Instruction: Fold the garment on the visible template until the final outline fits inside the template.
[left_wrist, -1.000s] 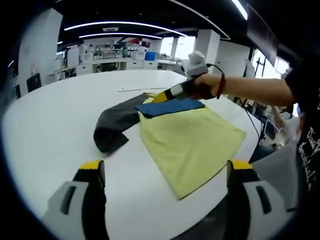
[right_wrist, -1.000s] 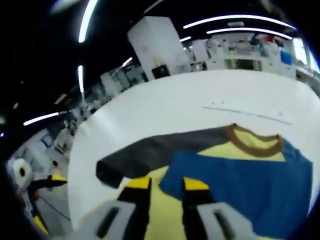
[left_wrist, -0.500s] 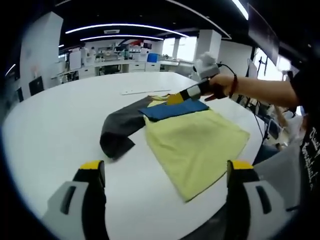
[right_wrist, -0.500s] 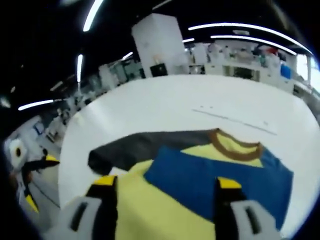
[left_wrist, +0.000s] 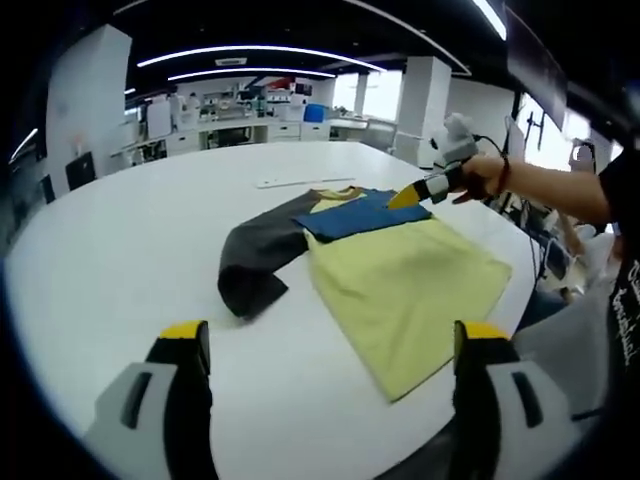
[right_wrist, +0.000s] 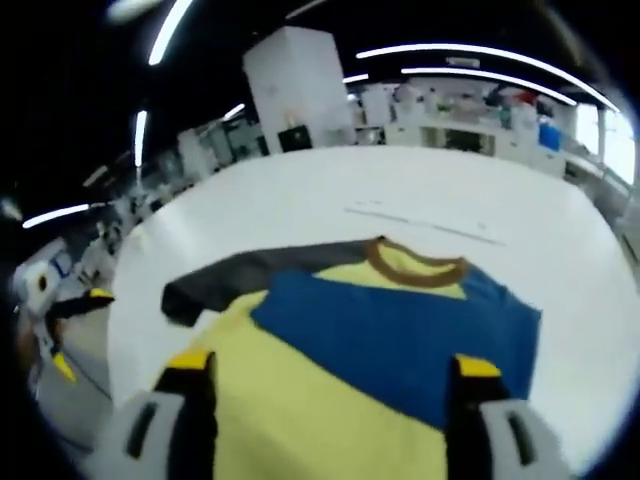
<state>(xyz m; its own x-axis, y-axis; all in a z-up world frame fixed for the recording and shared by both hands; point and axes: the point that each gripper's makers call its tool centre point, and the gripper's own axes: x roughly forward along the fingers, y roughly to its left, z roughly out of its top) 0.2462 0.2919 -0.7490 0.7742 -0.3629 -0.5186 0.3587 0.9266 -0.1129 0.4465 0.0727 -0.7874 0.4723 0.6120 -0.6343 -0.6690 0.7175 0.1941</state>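
Garment place: the garment (left_wrist: 400, 275) lies flat on the white tabletop (left_wrist: 120, 260), at 12 o'clock from both tongs.
Long axis: grey sleeve (left_wrist: 255, 255) sticks out toward 9 o'clock.
Left tongs (left_wrist: 330, 345): wide open, empty, nearer to the sleeve.
Right tongs (right_wrist: 325, 375): wide open, empty, over the yellow body.

An open-plan lab: white workbenches (left_wrist: 235, 128) crowded with equipment, white pillars (right_wrist: 292, 90), ceiling strip lights (left_wrist: 250, 55).
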